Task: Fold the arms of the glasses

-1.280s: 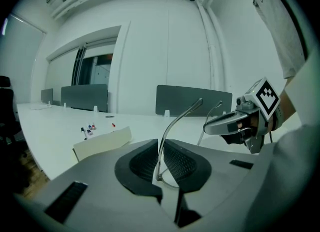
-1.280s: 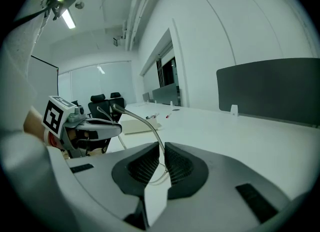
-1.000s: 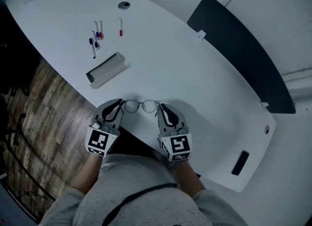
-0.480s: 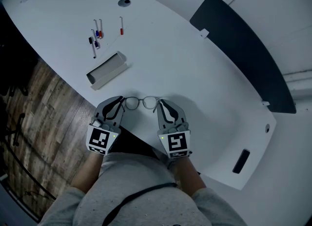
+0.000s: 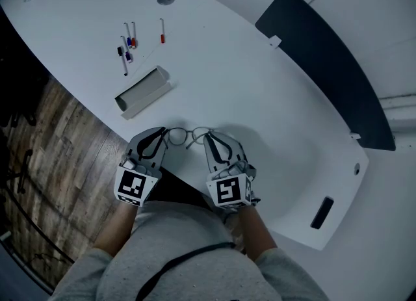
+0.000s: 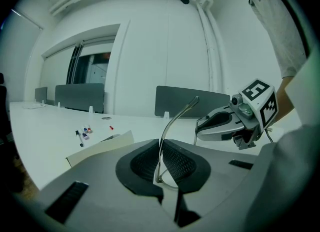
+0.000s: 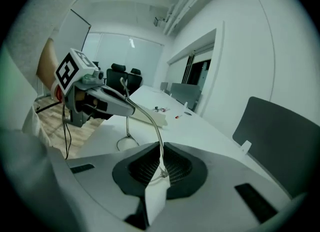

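The thin, wire-framed round-lens glasses (image 5: 188, 136) are held just above the near edge of the long white table (image 5: 260, 85). Their left end is pinched between the closed pads of the left gripper (image 5: 160, 138), and their right end by the right gripper (image 5: 210, 139).

I see my right gripper (image 7: 161, 165) low in the picture. Its 2 black pads (image 7: 142, 168) are pressed together on a thin wire arm of the glasses (image 7: 156, 133). The wire goes up and bends to the left, where it meets the tip of the left gripper (image 7: 120, 103). 1 round lens ring (image 7: 126, 143) hangs low by the white table (image 7: 200, 131); I cannot tell if it touches. Far back on the table lie some pens (image 7: 160, 108). A dark grey panel (image 7: 280, 131) stands at the right. Wood floor (image 7: 50, 118) shows at the left.
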The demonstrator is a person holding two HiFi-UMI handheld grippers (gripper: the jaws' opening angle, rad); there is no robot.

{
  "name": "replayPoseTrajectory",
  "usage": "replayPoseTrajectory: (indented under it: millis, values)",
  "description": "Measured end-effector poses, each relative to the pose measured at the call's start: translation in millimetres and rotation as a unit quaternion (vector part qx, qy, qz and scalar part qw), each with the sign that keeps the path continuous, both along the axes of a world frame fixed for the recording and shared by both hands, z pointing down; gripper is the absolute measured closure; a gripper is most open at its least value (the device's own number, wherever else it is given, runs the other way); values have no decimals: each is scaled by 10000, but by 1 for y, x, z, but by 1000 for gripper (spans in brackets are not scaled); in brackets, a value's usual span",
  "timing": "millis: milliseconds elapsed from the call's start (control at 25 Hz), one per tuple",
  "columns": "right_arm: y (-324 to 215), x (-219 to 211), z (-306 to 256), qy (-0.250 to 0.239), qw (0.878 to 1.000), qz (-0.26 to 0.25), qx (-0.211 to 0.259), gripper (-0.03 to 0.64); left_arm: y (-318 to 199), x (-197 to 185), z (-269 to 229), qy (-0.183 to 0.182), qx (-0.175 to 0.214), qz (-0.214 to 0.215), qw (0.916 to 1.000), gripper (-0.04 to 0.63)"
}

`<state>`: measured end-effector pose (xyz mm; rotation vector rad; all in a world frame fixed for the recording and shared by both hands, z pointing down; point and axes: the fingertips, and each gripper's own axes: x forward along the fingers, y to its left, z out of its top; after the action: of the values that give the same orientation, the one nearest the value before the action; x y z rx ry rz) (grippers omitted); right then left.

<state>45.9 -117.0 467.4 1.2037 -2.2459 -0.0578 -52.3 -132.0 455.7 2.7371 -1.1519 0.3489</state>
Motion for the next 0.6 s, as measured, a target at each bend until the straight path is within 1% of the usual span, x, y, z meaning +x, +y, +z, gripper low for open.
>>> replayPoseTrajectory:
  millis: [200, 320, 600]
  values:
    - [1, -11, 6, 432, 9985, -334, 48, 583, -1, 2, -4, 60, 25, 25, 10000, 563]
    - [-3, -17, 9, 514, 9978, -418, 2, 583, 0, 1, -2, -94, 119, 94, 9998, 563]
    - [-5, -30, 20, 740, 9946, -723, -109, 583, 1, -3, 4, -73, 51, 84, 9999, 565]
